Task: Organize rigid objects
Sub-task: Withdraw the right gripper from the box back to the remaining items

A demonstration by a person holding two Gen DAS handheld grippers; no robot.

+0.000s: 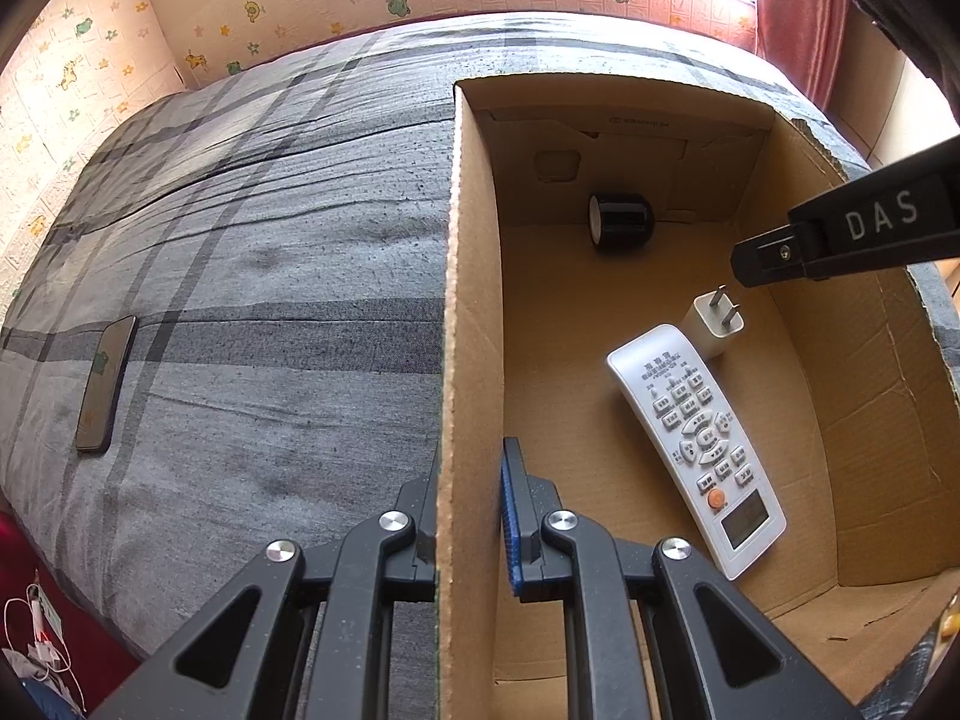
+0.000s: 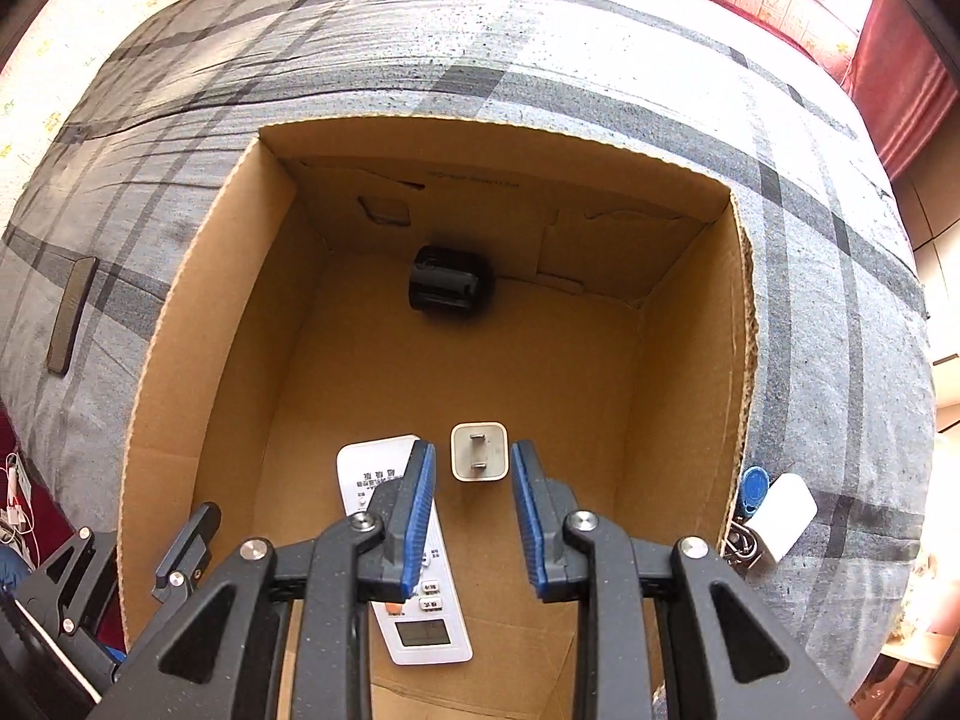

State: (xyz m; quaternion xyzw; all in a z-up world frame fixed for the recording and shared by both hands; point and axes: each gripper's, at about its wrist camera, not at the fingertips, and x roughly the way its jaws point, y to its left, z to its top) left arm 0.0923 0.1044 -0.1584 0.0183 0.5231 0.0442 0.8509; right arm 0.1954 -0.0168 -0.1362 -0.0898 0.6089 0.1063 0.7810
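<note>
An open cardboard box [image 2: 180, 360] sits on a grey plaid bed. Inside lie a white remote control [image 1: 699, 450], a white plug adapter [image 1: 714, 321] and a black cylinder [image 1: 621, 221] at the far wall. They also show in the right wrist view: the remote [image 2: 429, 630], the adapter [image 2: 479, 451], the cylinder [image 2: 450, 282]. My left gripper [image 1: 471, 516] straddles the box's left wall [image 1: 468, 330], jaws closed on it. My right gripper [image 2: 471, 522] is open and empty above the adapter. A dark phone [image 1: 105, 384] lies on the bed left of the box.
The grey plaid bed cover [image 1: 270, 240] spreads left and behind the box. A blue key tag with a white object [image 2: 774, 510] lies on the bed by the box's right wall. Cables [image 1: 42, 630] lie on the red floor at lower left. Red curtain [image 1: 798, 6] at far right.
</note>
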